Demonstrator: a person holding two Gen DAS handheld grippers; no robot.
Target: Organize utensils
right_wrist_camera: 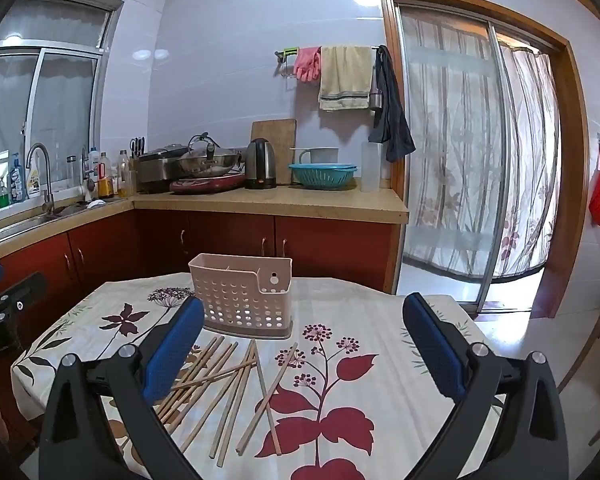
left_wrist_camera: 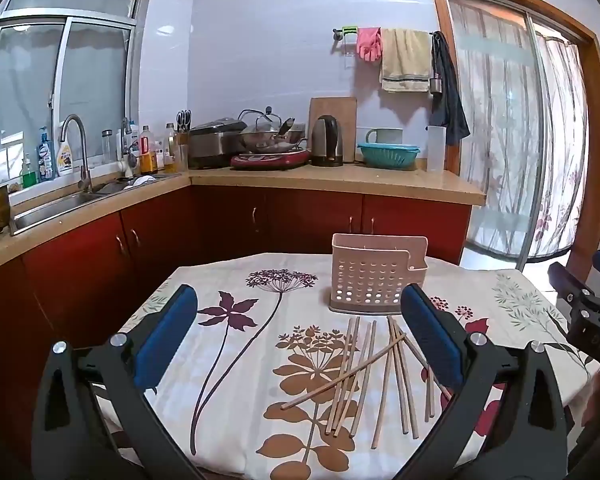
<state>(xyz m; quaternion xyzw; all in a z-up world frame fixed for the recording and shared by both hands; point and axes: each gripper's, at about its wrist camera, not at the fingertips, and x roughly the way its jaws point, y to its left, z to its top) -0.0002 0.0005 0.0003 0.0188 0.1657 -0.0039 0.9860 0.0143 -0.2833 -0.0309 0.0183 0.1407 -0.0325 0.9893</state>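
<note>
My left gripper [left_wrist_camera: 300, 340] wide open over the flowered tablecloth [left_wrist_camera: 228, 280], nothing between its pads, loose chopsticks [left_wrist_camera: 364, 376] scattered just before the pink holder [left_wrist_camera: 370, 278], my right gripper [right_wrist_camera: 304, 344] also wide, empty, chopsticks under its left finger

Chopsticks [right_wrist_camera: 220, 392] partly behind blue fingers [right_wrist_camera: 172, 352]

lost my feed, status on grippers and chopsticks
Left gripper and right gripper open, empty. Chopsticks loose on tablecloth, holder upright behind them. Nothing in the way.
</note>
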